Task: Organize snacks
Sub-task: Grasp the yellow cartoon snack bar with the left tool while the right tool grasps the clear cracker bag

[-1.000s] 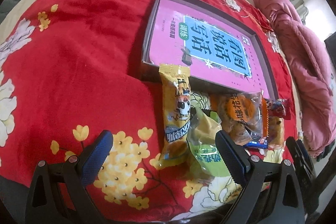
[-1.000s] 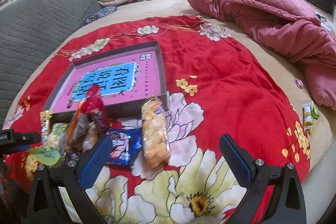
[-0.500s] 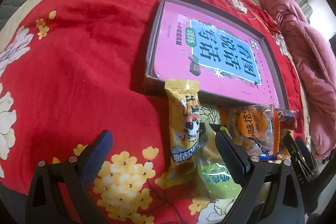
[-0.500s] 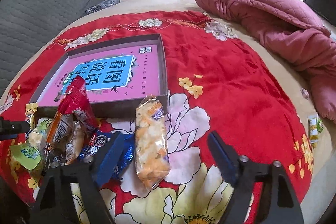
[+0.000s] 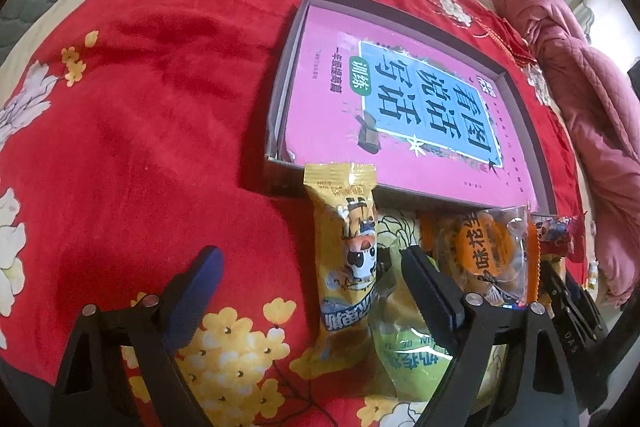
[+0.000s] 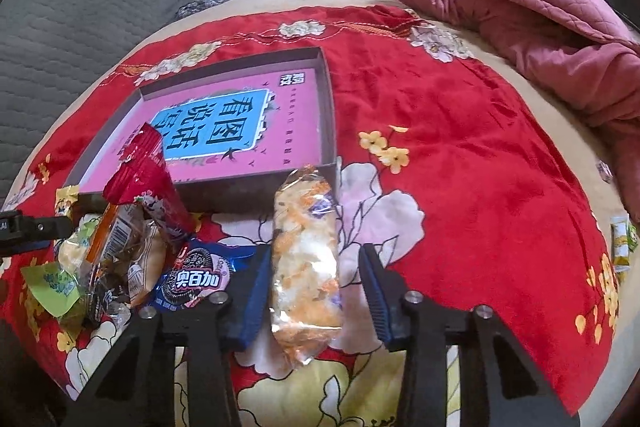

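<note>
A shallow dark box (image 5: 282,99) (image 6: 329,115) holding a pink book lies on the red floral blanket. Snack packs are heaped against its near wall. My left gripper (image 5: 312,287) hovers over the heap with its jaws closing. A yellow cartoon pack (image 5: 348,251) lies between them, untouched by the left pad. The right finger (image 5: 428,295) sits over a green pack (image 5: 408,351). My right gripper (image 6: 316,291) is closing around a clear cracker pack (image 6: 304,267), with a gap still showing at the right pad.
An orange pastry pack (image 5: 480,251), a red pack (image 6: 144,175) and a blue cookie pack (image 6: 196,279) lie in the heap. A pink quilt (image 6: 520,11) fills the right. Grey padding (image 6: 80,11) is at the left. A small pack (image 6: 620,243) lies at the bed's edge.
The right jaws narrowed from wide open to close around the cracker pack while the gripper sank toward it. The left jaws narrowed a little.
</note>
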Demonstrator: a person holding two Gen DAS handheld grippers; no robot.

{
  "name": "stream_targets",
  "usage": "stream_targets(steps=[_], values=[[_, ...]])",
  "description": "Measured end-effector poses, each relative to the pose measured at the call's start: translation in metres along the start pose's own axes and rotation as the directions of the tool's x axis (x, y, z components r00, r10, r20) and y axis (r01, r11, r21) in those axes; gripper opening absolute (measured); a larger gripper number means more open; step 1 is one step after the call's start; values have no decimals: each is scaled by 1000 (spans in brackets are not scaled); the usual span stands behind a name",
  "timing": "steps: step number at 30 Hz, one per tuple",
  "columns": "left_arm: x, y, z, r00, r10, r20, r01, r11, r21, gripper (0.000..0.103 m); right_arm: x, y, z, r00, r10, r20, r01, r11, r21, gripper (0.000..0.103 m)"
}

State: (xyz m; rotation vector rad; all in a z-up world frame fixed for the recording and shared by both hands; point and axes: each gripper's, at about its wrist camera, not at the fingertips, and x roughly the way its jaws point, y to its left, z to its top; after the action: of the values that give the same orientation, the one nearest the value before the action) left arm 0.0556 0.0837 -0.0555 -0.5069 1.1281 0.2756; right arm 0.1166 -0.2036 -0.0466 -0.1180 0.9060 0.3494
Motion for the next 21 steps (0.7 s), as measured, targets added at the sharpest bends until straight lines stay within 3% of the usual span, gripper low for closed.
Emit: stream_targets(steps=[2,7,12,21], values=[[3,-1,2,1000,-16,-8,16,1000,4,69,1,2,-1,1000,19,-4,-20,1000,-7,32],[9,-5,3,1000,-18,-8,18,1000,7,64,0,5,-2,1000,23,0,-23,1000,-9,32],[15,-2,5,1000,-19,-6,19,1000,-5,29,-2,6,-4,1000,29,1,-29,1000,-3,32],[9,3,4,999,-51,15,51,999,-5,21,-4,-1,-3,999,33,0,-33,999,8,32]])
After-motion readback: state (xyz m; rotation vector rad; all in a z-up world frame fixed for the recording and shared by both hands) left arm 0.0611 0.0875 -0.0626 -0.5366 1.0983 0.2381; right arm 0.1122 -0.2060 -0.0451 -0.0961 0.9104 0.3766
